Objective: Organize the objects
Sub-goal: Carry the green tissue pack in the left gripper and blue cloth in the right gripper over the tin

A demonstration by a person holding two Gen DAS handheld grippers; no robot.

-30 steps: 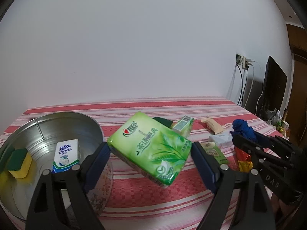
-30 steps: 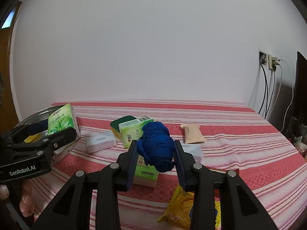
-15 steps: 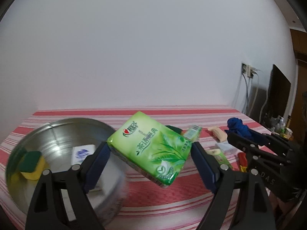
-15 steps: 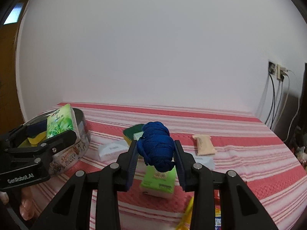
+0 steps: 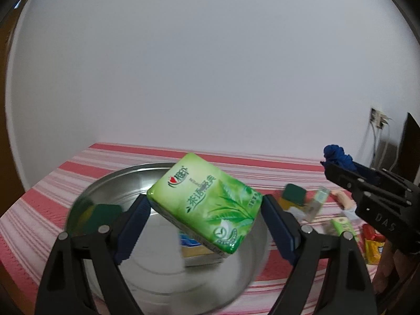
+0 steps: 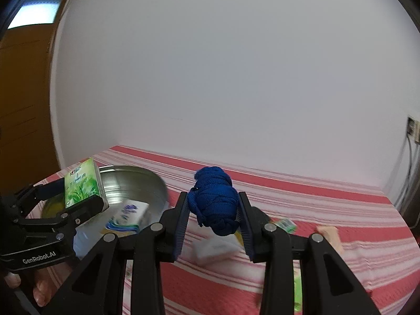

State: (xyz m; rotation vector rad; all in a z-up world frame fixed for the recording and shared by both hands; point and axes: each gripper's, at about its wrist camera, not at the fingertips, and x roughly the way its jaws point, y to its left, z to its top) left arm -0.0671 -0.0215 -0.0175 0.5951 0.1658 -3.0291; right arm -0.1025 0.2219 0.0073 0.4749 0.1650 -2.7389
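My left gripper (image 5: 206,207) is shut on a green tissue pack (image 5: 207,204) and holds it tilted above the round metal tin (image 5: 110,183). The tin holds a green and yellow sponge (image 5: 101,216) and a white and blue tissue pack (image 5: 194,246). My right gripper (image 6: 213,210) is shut on a blue rope bundle (image 6: 214,199), held above the red striped cloth right of the tin (image 6: 147,181). The left gripper (image 6: 78,197) with its green pack (image 6: 82,183) shows at the left of the right wrist view. The right gripper (image 5: 338,162) shows at the right of the left wrist view.
Several small packets lie on the striped cloth right of the tin: a green sponge (image 5: 294,193), a beige sachet (image 6: 328,233), a white pack (image 6: 214,248), red and yellow wrappers (image 5: 372,244). A wall socket with cables (image 5: 378,122) is at the right. A wooden door (image 6: 23,92) stands left.
Both grippers have moved left with their loads. The green pack now hangs over the tin instead of beside it. The blue rope has come close to the tin's right side.
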